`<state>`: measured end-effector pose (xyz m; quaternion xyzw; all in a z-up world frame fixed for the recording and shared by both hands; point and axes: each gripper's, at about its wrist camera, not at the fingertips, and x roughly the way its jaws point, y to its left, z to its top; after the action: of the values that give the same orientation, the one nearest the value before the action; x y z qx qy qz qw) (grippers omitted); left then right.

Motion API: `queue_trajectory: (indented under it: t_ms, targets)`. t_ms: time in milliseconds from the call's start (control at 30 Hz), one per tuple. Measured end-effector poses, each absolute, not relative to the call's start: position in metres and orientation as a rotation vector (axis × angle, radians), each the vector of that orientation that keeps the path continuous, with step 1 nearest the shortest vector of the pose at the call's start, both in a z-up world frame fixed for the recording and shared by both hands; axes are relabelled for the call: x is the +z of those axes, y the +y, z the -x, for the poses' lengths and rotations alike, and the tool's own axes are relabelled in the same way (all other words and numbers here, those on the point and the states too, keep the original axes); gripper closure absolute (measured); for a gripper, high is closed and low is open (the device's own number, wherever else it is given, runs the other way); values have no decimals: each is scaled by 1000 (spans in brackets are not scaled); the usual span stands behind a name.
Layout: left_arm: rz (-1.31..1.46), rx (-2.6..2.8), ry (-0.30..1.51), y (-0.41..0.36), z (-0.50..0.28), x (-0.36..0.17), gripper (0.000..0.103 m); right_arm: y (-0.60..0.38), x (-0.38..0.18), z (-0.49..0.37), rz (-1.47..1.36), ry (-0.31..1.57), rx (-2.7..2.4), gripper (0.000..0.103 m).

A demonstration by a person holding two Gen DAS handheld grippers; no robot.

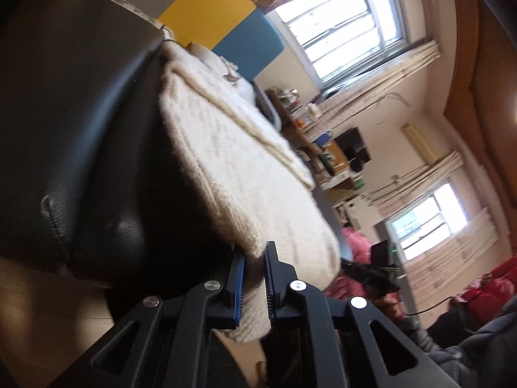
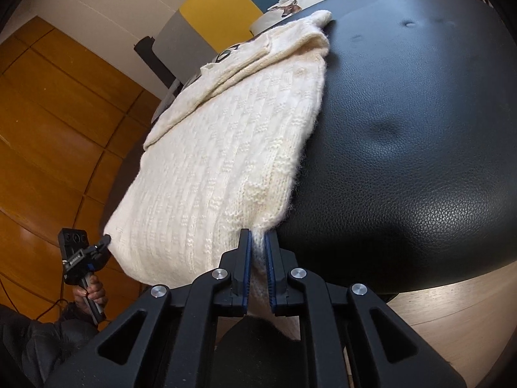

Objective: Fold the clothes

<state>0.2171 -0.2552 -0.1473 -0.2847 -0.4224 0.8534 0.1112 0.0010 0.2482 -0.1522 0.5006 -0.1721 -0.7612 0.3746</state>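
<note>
While the cream knit sweater lay on the black leather seat, its near hem was pinched by the right claw. At nine o'clock, its other corner was pinched by the left claw.

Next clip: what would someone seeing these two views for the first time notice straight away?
A cream knitted sweater lies draped over a black leather seat, its lower edge hanging off the near side. Both grippers have hold of that edge: the right gripper pinches one corner, and the left gripper, also visible at the lower left of the right view, pinches the other. Bright windows fill the left view's background.
</note>
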Motion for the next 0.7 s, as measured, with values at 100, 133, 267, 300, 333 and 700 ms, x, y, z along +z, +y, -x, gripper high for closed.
queue_trajectory:
  t_ms: [100,133,267,300,333,700]
  targets:
    - [799,2498,-1231,-255,-213,-137,93,250,-142,-1,-1203,-522,-1919,94]
    - [789,2497,-1229,-255,-212,-134,93,251,-141,0,-1195,-536,-1920,94]
    - [773,2493,-1221,-253,-208,-126,93,257,-148,4,-1230,-564,-1934,94]
    - [786,2498,-1212,-253,-206,-126,92,259,-151,6,-1244,-569,-1937,94]
    - [799,2500,-1207,-252,-204,-126,92,261,-154,7,-1257,-575,-1941,93]
    - [910,2491,-1254,-251,-212,-149,92,288,-158,30,-1198,-711,-1894,27]
